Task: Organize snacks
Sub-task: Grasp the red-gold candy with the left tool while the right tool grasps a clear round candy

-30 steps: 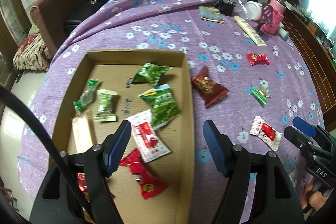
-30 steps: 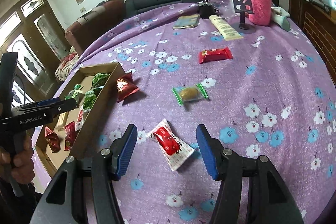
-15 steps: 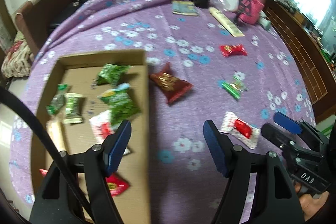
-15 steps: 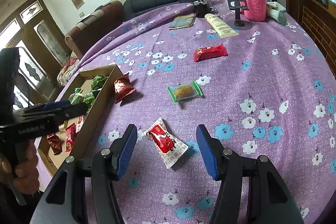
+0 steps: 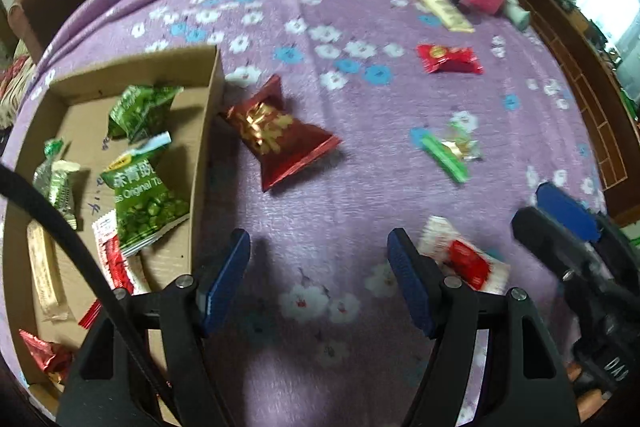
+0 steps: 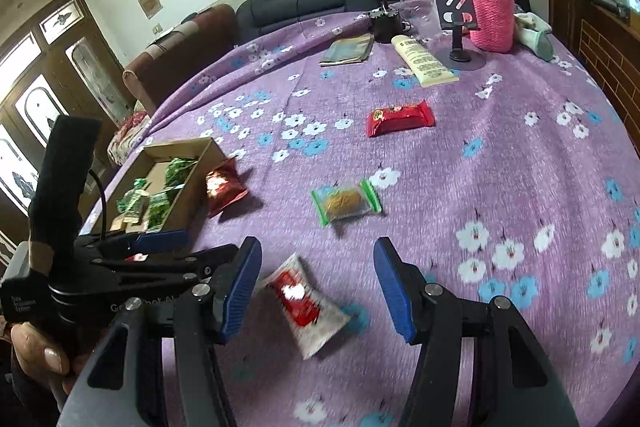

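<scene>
1. Two grippers hang over a purple flowered cloth (image 6: 500, 163); both stand with jaws apart and hold nothing.
2. Left gripper (image 5: 320, 281) is above bare cloth just right of the cardboard box (image 5: 206, 131); nothing lies between its blue pads.
3. Right gripper (image 6: 316, 285) points down at a white-and-red snack packet (image 6: 306, 303); the packet lies flat on the cloth between the fingers, touching neither pad as far as the blur allows.
4. Inside the box lie several packets: two green pea bags (image 5: 146, 201), small green-wrapped sweets (image 5: 56, 179), a pale bar (image 5: 42, 269) and red wrappers near the front corner.
5. Loose on the cloth: a dark red gold-printed pouch (image 5: 276, 135) just beside the box wall; a clear packet with green ends (image 6: 346, 203) near the middle; a red bar (image 6: 400, 117) farther back.
6. At the far edge stand a pink-sleeved bottle (image 6: 490, 11), a phone stand (image 6: 458, 23), a cream tube (image 6: 424, 61) and a clear cup (image 6: 420, 13).
</scene>
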`<state>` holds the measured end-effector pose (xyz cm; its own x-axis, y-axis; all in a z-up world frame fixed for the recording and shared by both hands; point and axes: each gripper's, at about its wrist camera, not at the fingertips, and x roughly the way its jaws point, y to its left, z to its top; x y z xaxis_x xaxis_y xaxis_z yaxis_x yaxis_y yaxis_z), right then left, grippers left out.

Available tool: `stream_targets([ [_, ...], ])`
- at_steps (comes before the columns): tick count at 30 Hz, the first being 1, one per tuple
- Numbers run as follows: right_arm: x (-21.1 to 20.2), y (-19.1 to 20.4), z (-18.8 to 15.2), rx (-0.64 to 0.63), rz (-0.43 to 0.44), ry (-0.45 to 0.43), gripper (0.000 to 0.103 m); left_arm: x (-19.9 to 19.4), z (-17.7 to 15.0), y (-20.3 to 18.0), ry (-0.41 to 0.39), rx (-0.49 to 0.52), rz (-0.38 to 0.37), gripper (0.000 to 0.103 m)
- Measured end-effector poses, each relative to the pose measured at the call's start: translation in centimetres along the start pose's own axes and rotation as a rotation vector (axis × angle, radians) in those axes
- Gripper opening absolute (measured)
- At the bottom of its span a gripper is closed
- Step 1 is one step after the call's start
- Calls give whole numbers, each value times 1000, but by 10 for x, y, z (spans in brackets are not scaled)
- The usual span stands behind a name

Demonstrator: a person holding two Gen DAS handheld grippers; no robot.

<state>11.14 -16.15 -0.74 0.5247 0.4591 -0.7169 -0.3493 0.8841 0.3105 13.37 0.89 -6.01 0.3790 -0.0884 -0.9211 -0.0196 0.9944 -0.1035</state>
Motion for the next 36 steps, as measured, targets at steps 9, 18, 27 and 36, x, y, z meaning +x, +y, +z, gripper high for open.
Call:
stream_targets([
  [9,39,-3,17,-38,-21,61,59,7,8,8,-33,27,79,71],
  [18,54,-1,21,-69,-27,74,58,16,33,32,-4,-28,66,71],
  [27,69,-4,26,-81,-55,92,59,29,54,22,12,-64,52,75],
  [36,66,-5,23,-110,-120,83,30,31,58,17,-51,-19,104,25],
])
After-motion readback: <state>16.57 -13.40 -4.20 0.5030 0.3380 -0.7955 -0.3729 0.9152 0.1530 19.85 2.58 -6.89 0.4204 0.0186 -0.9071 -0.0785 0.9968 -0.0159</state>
